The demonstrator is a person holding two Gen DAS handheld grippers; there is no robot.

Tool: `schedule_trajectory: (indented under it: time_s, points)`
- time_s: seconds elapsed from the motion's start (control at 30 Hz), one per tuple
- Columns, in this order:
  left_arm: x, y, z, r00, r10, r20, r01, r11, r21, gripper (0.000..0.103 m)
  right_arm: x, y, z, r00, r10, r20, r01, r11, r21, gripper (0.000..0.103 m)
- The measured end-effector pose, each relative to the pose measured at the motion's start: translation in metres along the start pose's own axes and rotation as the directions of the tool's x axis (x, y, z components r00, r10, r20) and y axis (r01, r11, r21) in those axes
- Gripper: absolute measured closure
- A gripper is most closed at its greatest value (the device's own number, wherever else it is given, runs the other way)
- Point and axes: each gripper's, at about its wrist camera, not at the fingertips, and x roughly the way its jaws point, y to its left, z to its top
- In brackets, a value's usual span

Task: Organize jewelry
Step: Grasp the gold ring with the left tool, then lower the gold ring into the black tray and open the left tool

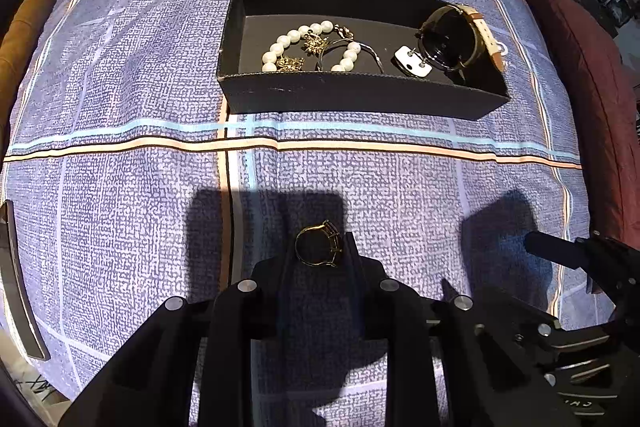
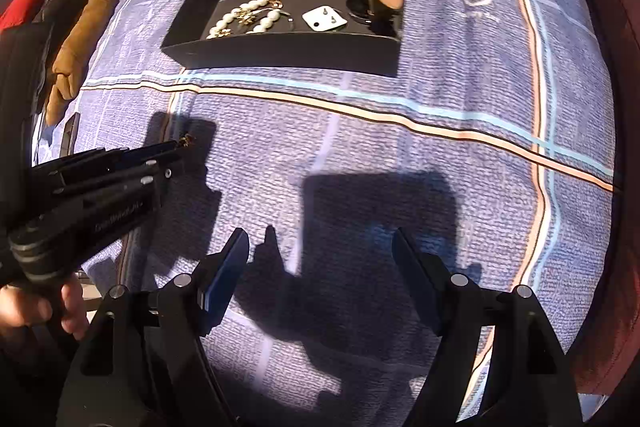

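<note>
A gold ring (image 1: 299, 247) with a dark stone setting stands upright between the fingertips of my left gripper (image 1: 319, 251), which is shut on it just above the blue plaid cloth. In the right wrist view the left gripper (image 2: 181, 146) comes in from the left with the ring (image 2: 187, 138) at its tip. Farther back sits a black open box (image 1: 352, 95) holding a pearl bracelet (image 1: 280, 45), gold earrings (image 1: 290, 63), a white earring card (image 1: 414, 61) and a watch (image 1: 452, 37) with a tan strap. My right gripper (image 2: 320, 247) hangs open over bare cloth.
A blue plaid cloth (image 1: 120, 87) covers the surface. A dark red cushion (image 1: 592, 87) lies along the right side, a tan cushion (image 1: 28, 19) on the left. A dark flat strip (image 1: 16, 287) lies at the left edge. A hand (image 2: 36, 307) holds the left gripper.
</note>
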Motion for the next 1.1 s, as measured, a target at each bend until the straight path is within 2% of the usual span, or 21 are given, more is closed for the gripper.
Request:
schedule_trajectory:
  time_s: [0.1,0.33,0.37,0.43,0.6,0.9,1.1]
  points:
    - [-0.011,-0.002,-0.004,1.0,-0.025,0.006,0.025,1.0,0.013,0.08,0.001,0.008,0.001,1.0,0.003,-0.001,-0.003,1.0,-0.015,0.029]
    - [-0.019,0.008,-0.007,1.0,-0.024,-0.007,0.025,0.999,0.035,0.08,0.009,0.017,0.005,1.0,-0.011,-0.027,0.011,1.0,-0.027,0.03]
    - [-0.019,0.009,-0.006,1.0,-0.029,-0.009,0.029,0.999,0.036,0.08,0.012,0.019,0.006,0.999,-0.017,-0.039,0.015,0.999,-0.033,0.034]
    - [-0.02,0.014,-0.007,0.999,-0.032,-0.015,0.032,0.999,0.04,0.08,0.02,0.022,0.005,0.997,-0.032,-0.071,0.029,0.998,-0.051,0.065]
    - [-0.017,0.011,0.001,0.999,-0.036,-0.022,0.037,0.997,0.06,0.08,0.025,0.027,0.002,0.995,-0.06,-0.083,0.054,0.996,-0.076,0.078]
    - [-0.023,0.001,0.014,0.999,-0.042,-0.014,0.043,0.993,0.111,0.08,0.003,0.034,0.02,1.0,-0.026,-0.012,0.025,0.998,-0.053,0.079]
    - [-0.033,-0.001,0.025,0.999,-0.043,0.005,0.042,0.991,0.127,0.08,-0.005,0.038,0.032,0.999,-0.035,0.003,0.035,0.998,-0.05,0.079]
